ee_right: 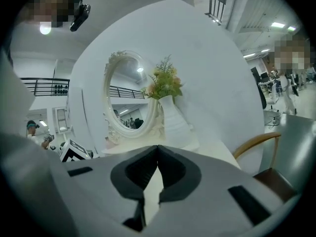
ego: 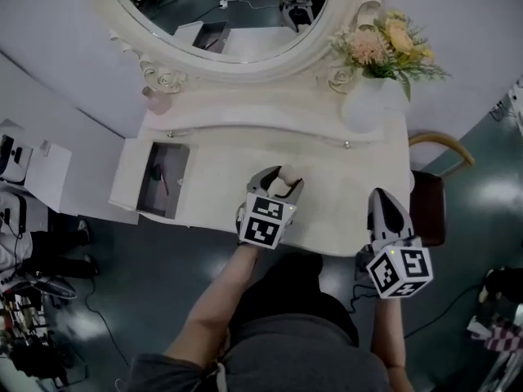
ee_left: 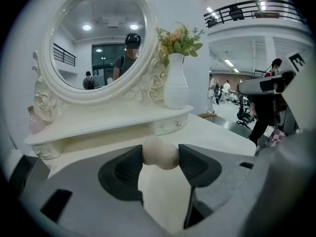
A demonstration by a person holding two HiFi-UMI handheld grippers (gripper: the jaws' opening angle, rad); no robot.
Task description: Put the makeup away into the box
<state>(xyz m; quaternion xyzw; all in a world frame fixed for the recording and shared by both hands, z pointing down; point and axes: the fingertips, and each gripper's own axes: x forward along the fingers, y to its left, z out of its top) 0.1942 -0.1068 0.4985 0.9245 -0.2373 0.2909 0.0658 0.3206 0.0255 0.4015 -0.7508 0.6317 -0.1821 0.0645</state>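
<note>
The left gripper (ego: 280, 180) is clamped on a beige makeup sponge (ee_left: 159, 153), holding it over the front of the dressing table (ego: 343, 178). The right gripper (ee_right: 157, 151) has its jaws pressed together on nothing, out by the table's right edge. The open box (ego: 122, 188) sits well apart at the table's left end, with something slim and pinkish already inside. I'd say the pickup is done; carrying the sponge across and releasing it remains.

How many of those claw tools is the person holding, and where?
2. The left gripper is above the front of the dressing table, closed on a beige makeup sponge; the right gripper is near its front right corner, jaws shut, empty. None seems hidden.
</note>
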